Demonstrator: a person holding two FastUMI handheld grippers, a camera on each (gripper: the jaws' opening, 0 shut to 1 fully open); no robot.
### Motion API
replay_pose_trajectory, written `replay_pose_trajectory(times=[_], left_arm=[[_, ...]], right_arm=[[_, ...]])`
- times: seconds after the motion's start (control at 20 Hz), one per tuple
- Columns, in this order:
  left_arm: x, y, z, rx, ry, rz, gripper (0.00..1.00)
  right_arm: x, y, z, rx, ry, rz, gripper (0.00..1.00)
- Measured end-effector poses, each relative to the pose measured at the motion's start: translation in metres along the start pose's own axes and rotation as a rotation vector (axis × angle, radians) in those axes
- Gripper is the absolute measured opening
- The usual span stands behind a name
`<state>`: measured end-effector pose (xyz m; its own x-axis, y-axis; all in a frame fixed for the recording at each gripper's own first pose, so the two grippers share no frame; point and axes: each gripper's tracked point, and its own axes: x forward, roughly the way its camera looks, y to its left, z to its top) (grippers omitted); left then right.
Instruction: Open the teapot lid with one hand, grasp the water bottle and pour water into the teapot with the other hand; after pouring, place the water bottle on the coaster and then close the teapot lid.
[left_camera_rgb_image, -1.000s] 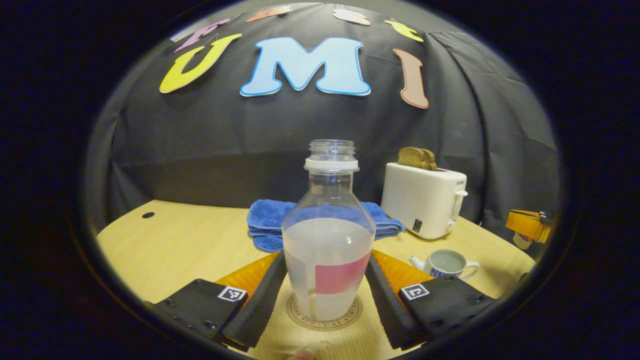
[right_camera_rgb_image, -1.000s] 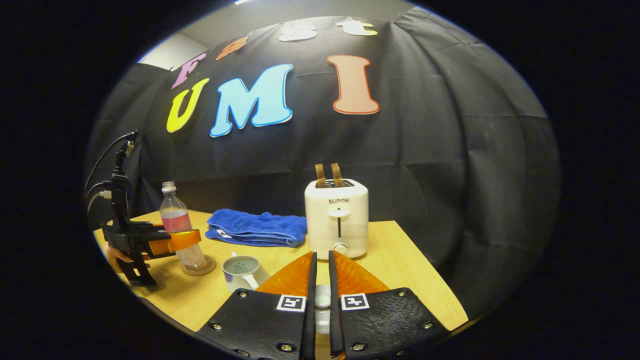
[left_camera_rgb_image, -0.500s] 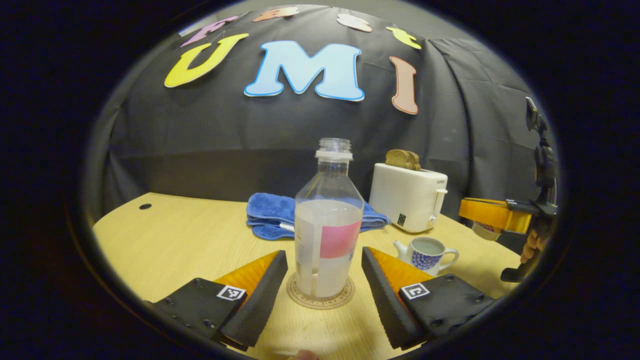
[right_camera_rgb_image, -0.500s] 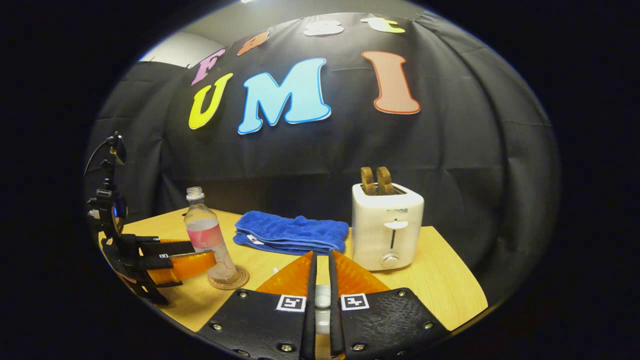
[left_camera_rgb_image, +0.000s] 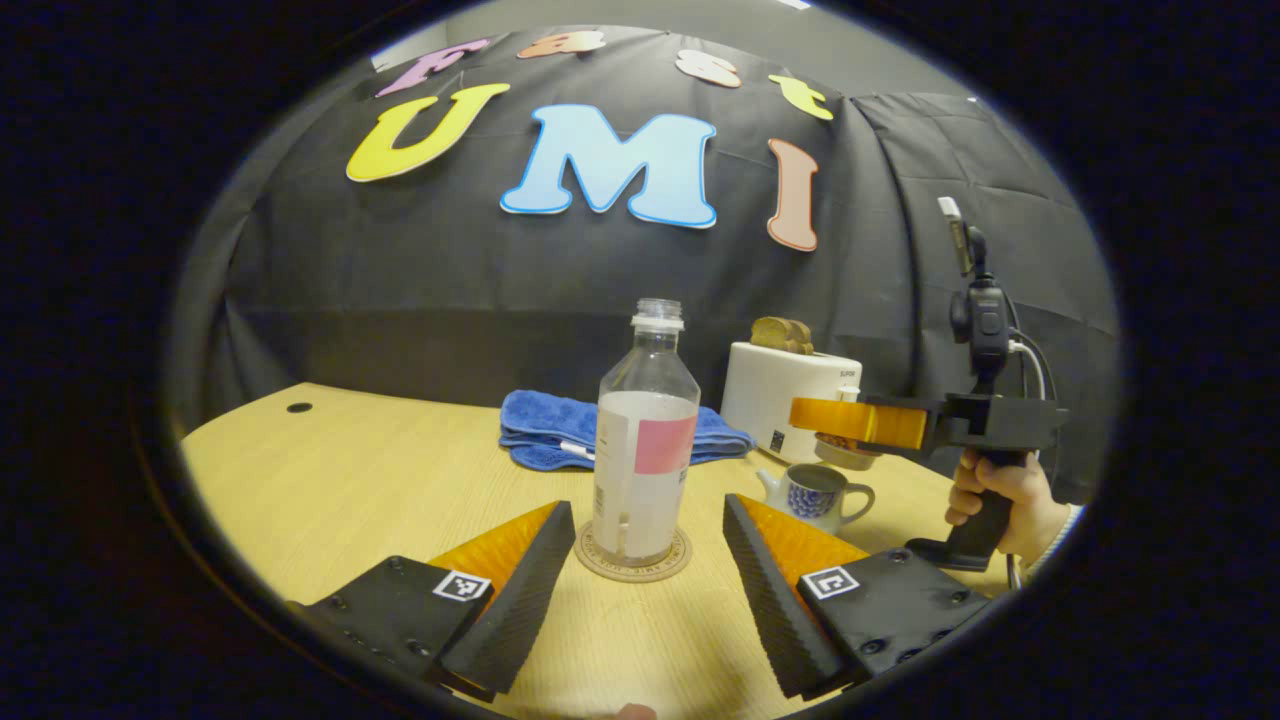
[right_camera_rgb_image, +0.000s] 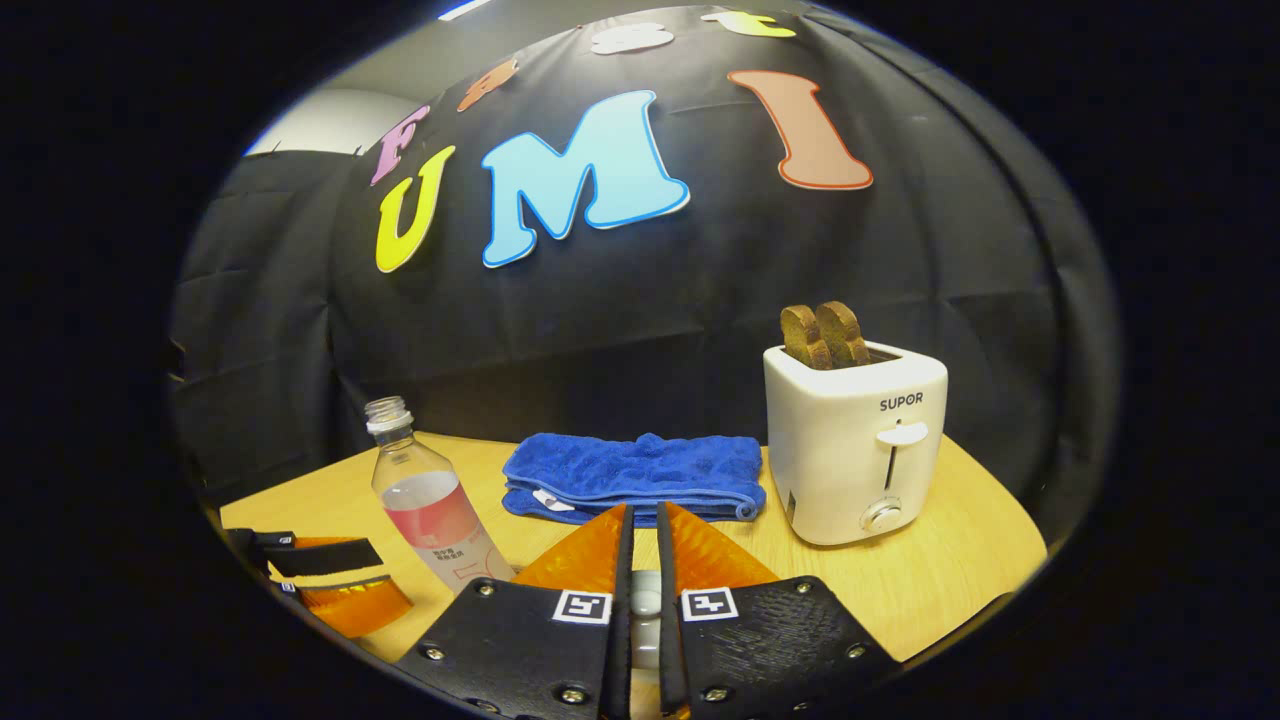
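While the bottle is standing upright on the coaster with its cap off and water about halfway up, the left tongs are sitting spread wide apart just short of it, one finger to each side, touching nothing. Off to the right in the left gripper view, a hand is holding the right tongs level above the teapot, which is standing open on the desk near the toaster. Those tongs are pinching the lid, its rim hanging under the fingers; in the right gripper view the fingers are lying almost together with a pale knob gripped between them. A folded blue towel is lying behind the bottle, and two slices of bread are poking out of the toaster.
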<state>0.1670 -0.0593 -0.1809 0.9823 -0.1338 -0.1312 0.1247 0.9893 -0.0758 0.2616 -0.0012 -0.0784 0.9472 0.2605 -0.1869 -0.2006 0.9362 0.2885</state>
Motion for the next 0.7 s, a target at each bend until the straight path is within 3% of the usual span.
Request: replay_pose_trajectory(times=[0.15, 0.7], left_arm=[[-0.002, -0.002, 0.002, -0.020, 0.000, -0.022, 1.00], [-0.007, -0.003, 0.006, -0.045, -0.002, -0.048, 1.00]], right_arm=[[0.010, -0.006, -0.009, 0.060, 0.010, -0.010, 0.11], [0.019, -0.007, -0.033, -0.035, 0.012, -0.029, 0.13]])
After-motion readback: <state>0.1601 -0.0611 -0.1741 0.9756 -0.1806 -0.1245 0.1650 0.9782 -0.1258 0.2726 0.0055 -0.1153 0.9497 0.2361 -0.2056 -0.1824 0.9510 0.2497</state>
